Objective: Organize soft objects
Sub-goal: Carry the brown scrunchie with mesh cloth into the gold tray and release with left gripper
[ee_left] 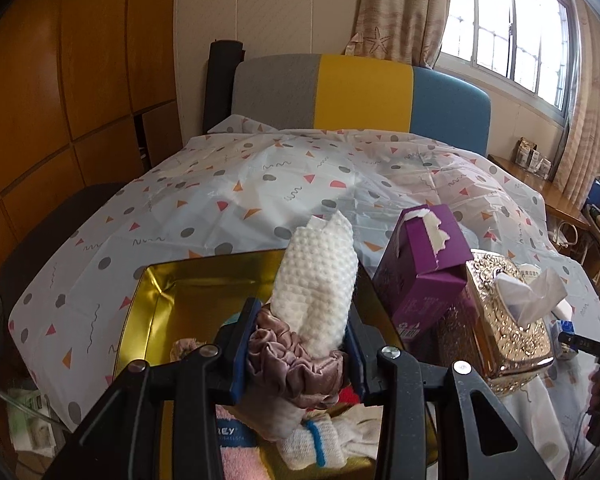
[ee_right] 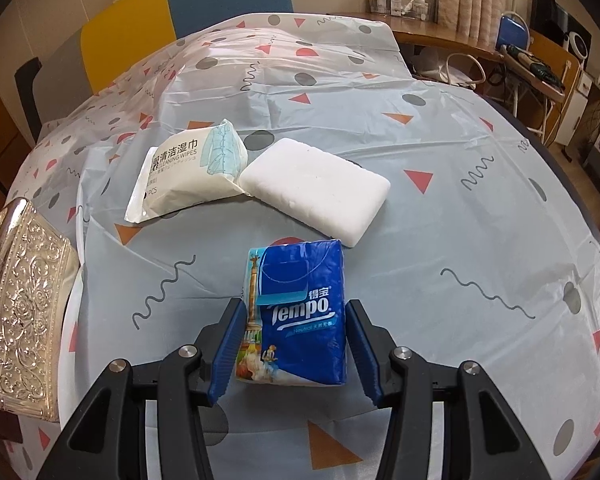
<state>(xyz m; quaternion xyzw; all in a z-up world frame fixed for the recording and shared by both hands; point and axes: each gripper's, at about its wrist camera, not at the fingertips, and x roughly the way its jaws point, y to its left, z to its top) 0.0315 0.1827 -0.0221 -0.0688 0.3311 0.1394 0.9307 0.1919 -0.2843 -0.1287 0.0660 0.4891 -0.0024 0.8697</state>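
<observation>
In the left wrist view my left gripper (ee_left: 298, 312) is shut on a mauve satin scrunchie (ee_left: 296, 360) and a white dotted cloth (ee_left: 320, 280) that sticks up from the jaws, above a gold tray (ee_left: 156, 280). In the tray lie a pink towel (ee_left: 236, 448) and a white cloth with a blue stripe (ee_left: 320, 440). In the right wrist view my right gripper (ee_right: 294, 312) is open around a blue Tempo tissue pack (ee_right: 296, 316) that lies on the table; its blue fingers stand beside the pack, apart from it. Beyond lie a white sponge (ee_right: 316, 190) and a cleaning wipes pack (ee_right: 188, 168).
A purple tissue box (ee_left: 420, 264) and an ornate gold tissue box (ee_left: 504, 320) stand right of the tray; the gold box also shows in the right wrist view (ee_right: 24, 308). The patterned tablecloth (ee_right: 460, 240) covers the table. A multicoloured chair back (ee_left: 360, 92) stands behind.
</observation>
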